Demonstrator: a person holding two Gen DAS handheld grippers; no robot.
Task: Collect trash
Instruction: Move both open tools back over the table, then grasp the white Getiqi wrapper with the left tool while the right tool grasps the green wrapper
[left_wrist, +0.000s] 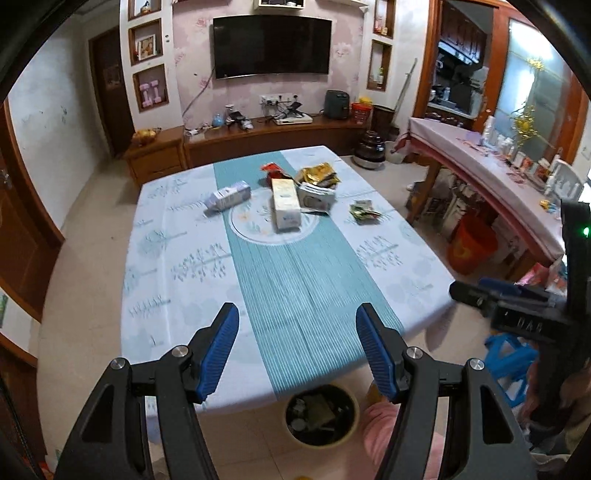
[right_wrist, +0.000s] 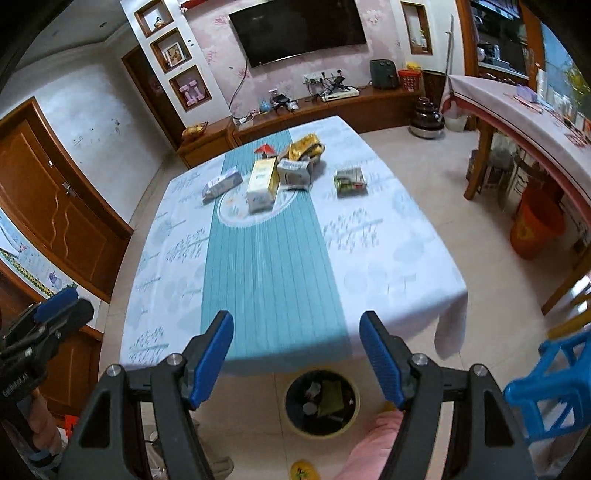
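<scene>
Left gripper (left_wrist: 297, 347): jaws apart, holding nothing
Right gripper (right_wrist: 295, 352): jaws apart, holding nothing
Trash bin (right_wrist: 321, 402): just below both
Cartons (left_wrist: 285, 205): far ahead on table (left_wrist: 192, 266)

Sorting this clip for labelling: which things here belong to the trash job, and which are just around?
Job:
- purple carton
- tall cream box
- gold wrapper
- red wrapper
- crumpled white pack
- small green packets
- trash bin

Just around:
- TV
- orange bucket
- blue stool
</scene>
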